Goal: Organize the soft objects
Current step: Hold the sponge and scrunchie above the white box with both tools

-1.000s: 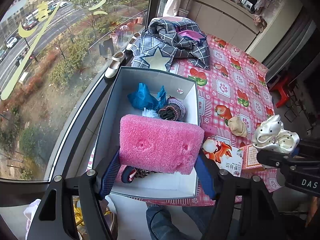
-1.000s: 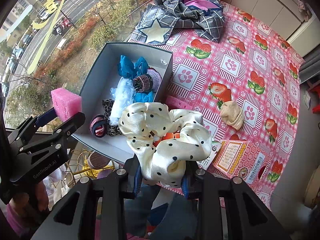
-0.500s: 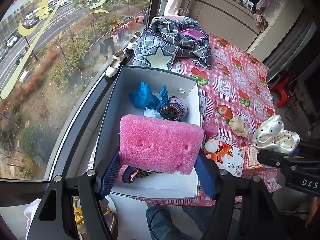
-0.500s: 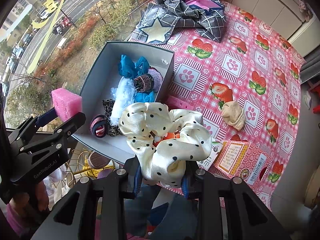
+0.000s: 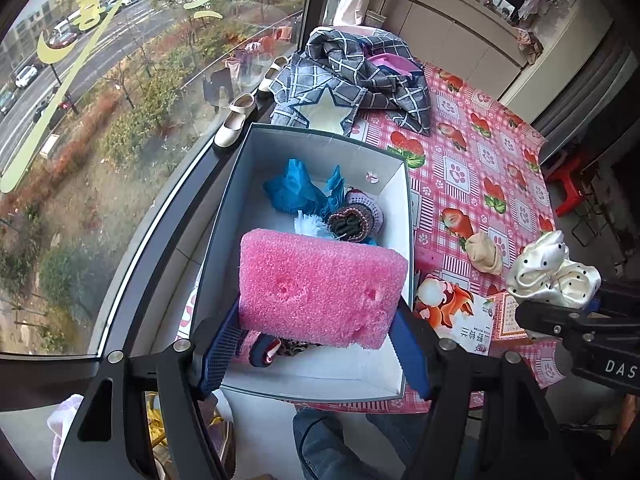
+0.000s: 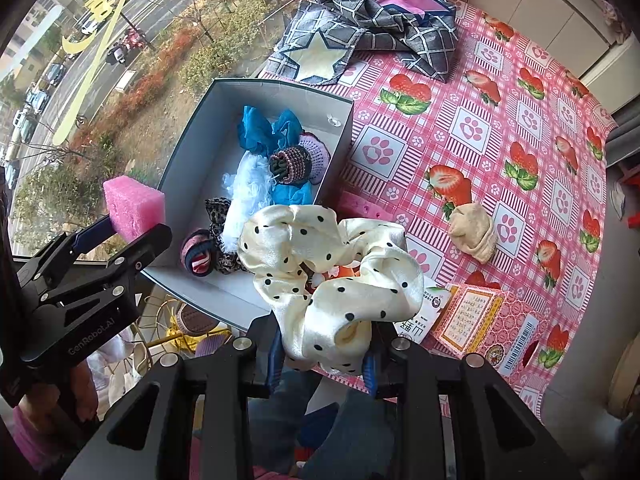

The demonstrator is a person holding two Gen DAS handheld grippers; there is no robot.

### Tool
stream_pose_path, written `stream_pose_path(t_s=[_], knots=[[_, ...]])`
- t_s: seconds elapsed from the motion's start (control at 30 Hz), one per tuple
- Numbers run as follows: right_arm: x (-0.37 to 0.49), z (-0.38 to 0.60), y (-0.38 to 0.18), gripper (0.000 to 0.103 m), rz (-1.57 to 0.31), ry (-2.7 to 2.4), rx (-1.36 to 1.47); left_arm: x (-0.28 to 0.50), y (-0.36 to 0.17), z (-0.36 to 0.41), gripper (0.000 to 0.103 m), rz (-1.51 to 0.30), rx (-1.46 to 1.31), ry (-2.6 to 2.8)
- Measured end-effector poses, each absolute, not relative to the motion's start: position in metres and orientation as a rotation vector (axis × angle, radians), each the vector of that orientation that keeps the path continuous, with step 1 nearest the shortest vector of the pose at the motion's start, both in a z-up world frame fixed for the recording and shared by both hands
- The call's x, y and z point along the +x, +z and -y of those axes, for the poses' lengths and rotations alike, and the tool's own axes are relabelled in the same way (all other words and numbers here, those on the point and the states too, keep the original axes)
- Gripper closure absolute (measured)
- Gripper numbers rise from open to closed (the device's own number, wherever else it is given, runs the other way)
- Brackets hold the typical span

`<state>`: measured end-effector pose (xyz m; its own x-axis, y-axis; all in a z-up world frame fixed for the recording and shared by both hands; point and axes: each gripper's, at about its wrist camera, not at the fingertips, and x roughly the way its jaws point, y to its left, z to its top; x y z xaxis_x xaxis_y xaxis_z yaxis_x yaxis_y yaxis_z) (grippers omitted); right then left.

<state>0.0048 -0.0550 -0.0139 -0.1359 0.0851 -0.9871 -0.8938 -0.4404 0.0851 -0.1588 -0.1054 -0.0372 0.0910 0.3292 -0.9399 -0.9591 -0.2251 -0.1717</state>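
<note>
My left gripper (image 5: 316, 344) is shut on a pink foam sponge (image 5: 320, 284), held above the near end of a grey open box (image 5: 320, 140). In the right wrist view the same sponge (image 6: 134, 208) hangs over the box's left wall (image 6: 188, 140). My right gripper (image 6: 324, 360) is shut on a cream polka-dot scrunchie (image 6: 332, 264), lifted above the table's near edge, right of the box. Inside the box lie blue cloth (image 6: 260, 128), a white fluffy piece (image 6: 250, 188), a knitted sock (image 6: 296, 158) and small hair ties. A beige sock (image 6: 474, 232) rests on the tablecloth.
A pink strawberry-and-paw tablecloth (image 6: 500, 92) covers the table. A grey checked garment with a star (image 6: 360, 28) lies at the far end. A pink printed carton (image 6: 488, 324) and a leaflet sit near the front edge. A window (image 5: 100, 120) runs along the left, with shoes (image 5: 236, 124) on its sill.
</note>
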Motion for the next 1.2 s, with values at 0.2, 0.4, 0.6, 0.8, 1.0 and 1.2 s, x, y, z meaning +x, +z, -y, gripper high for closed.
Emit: stream_pose_path(t_s=[0.2, 0.4, 0.6, 0.8, 1.0, 1.2], knots=[[0.000, 0.050, -0.019, 0.072, -0.960, 1.683, -1.396, -0.168, -0.044, 0.104, 0.030, -0.752, -1.225, 1.441], [-0.007, 0.045, -0.026, 0.071, -0.973, 1.692, -1.414, -0.172, -0.053, 0.100, 0.030, -0.784, -1.249, 1.452], [-0.014, 0.039, -0.030, 0.071, -0.986, 1.703, -1.419, -0.171, -0.059, 0.095, 0.030, -0.811, -1.261, 1.448], [-0.018, 0.035, -0.033, 0.071, -0.992, 1.709, -1.426, -0.170, -0.063, 0.090, 0.030, -0.827, -1.265, 1.441], [-0.020, 0.029, -0.036, 0.071, -1.005, 1.706, -1.428, -0.170, -0.066, 0.084, 0.030, -0.837, -1.272, 1.437], [-0.025, 0.028, -0.037, 0.071, -1.008, 1.715, -1.438, -0.170, -0.067, 0.083, 0.030, -0.844, -1.274, 1.433]])
